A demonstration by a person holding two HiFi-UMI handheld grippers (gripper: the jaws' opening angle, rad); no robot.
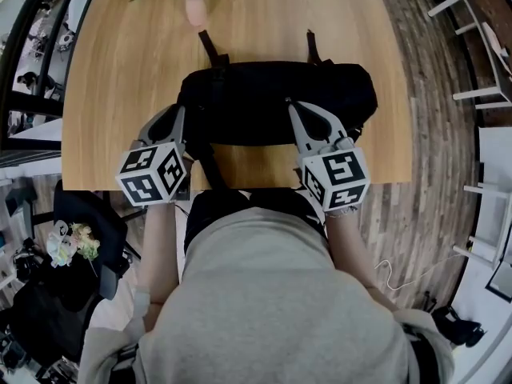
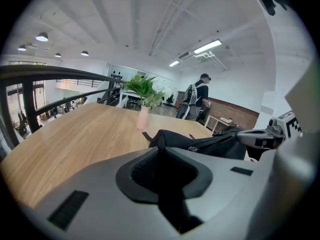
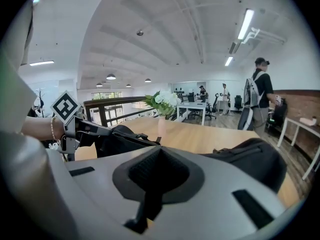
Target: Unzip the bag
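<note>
Lying on a wooden table (image 1: 112, 78) in an open-plan office, the black bag (image 1: 272, 94) is pinched by the left gripper (image 1: 182, 110) while the right gripper (image 1: 290, 104) has its jaws together.

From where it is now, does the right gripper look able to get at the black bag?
Probably yes. The right gripper sits right over the near side of the black bag on the table, with nothing between them. Its jaws are shut, though.

On table (image 1: 120, 70), black bag (image 1: 276, 102) with left gripper (image 1: 181, 110) and right gripper (image 1: 291, 104) at it.
</note>
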